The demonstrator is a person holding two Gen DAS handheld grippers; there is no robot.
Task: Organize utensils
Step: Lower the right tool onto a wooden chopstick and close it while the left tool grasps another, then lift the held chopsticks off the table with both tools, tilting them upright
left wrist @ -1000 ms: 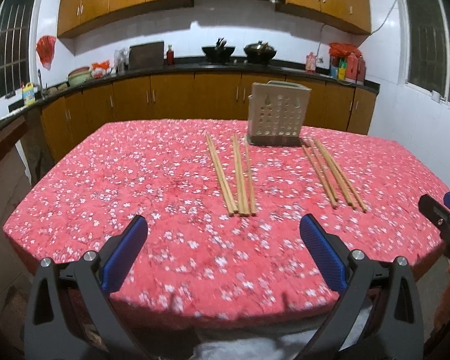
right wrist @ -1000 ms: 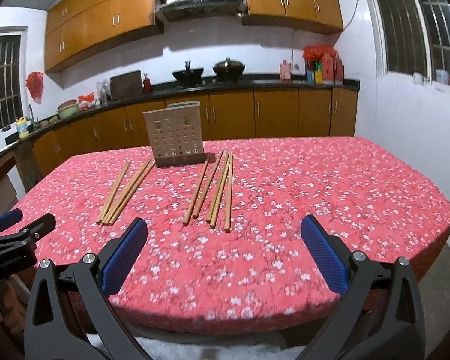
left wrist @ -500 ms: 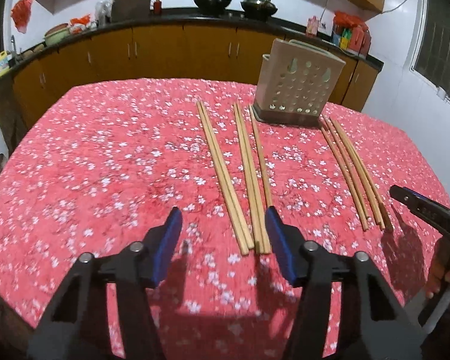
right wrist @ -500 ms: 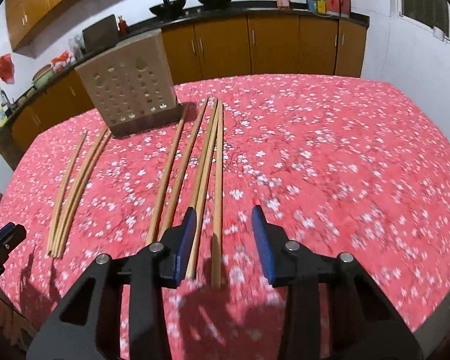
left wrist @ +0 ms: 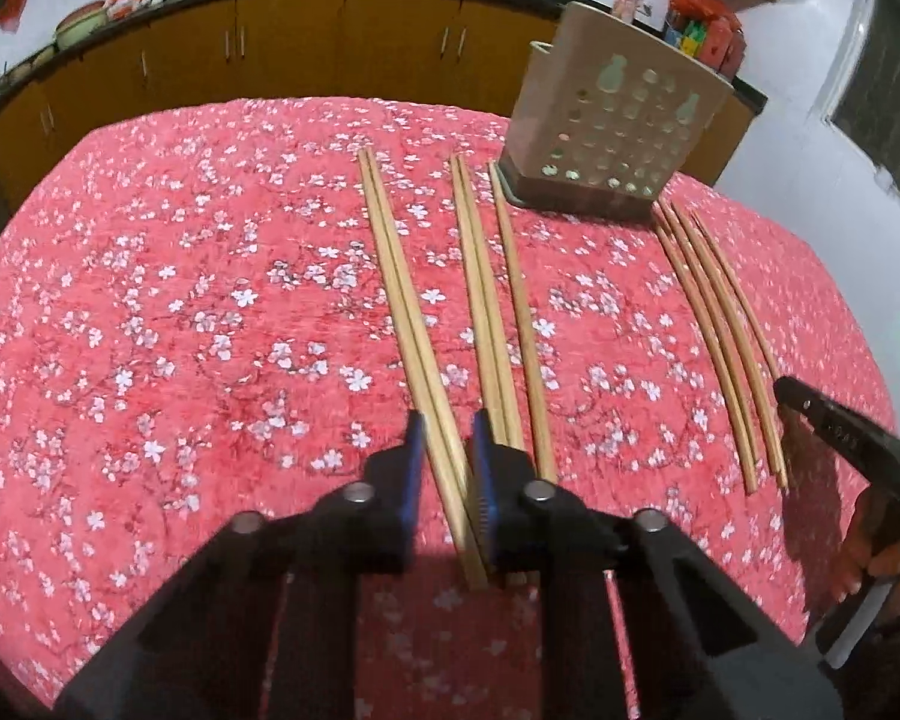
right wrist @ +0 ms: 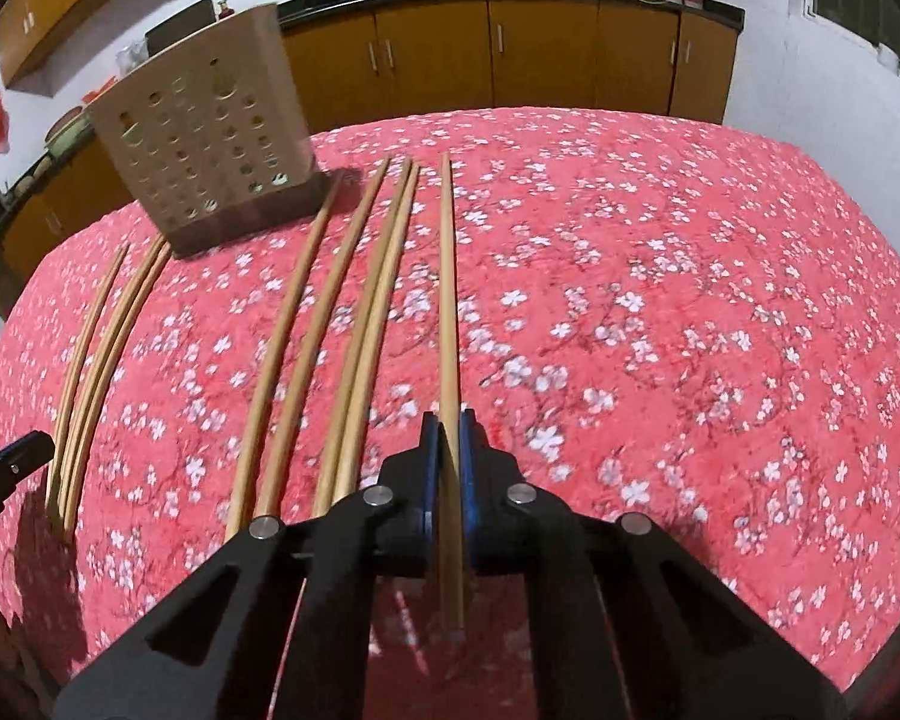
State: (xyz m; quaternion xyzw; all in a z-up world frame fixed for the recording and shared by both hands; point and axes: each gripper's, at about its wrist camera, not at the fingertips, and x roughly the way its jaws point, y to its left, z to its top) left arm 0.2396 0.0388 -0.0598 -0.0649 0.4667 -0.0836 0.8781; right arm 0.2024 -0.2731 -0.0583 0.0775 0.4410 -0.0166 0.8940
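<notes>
Several wooden chopsticks lie in rows on a red flowered tablecloth point(left wrist: 150, 330), in front of a beige perforated utensil holder point(left wrist: 618, 120), which also shows in the right wrist view point(right wrist: 210, 132). My left gripper point(left wrist: 447, 438) has its jaws closed around the near end of the leftmost pair of chopsticks point(left wrist: 402, 300), which still lies on the cloth. My right gripper point(right wrist: 448, 432) is shut on the near end of the rightmost single chopstick point(right wrist: 447, 300). The right gripper's tip point(left wrist: 834, 426) shows at the right edge of the left wrist view.
More chopsticks lie between the two grips point(right wrist: 330, 330) and in a bundle at the far side of the holder point(right wrist: 96, 348). Brown kitchen cabinets and a dark counter point(left wrist: 330, 12) run behind the table. The table's near edge is just under both grippers.
Both grippers came down and forward over the table and closed from wide open: the left onto the leftmost pair of chopsticks, the right onto the rightmost single chopstick.
</notes>
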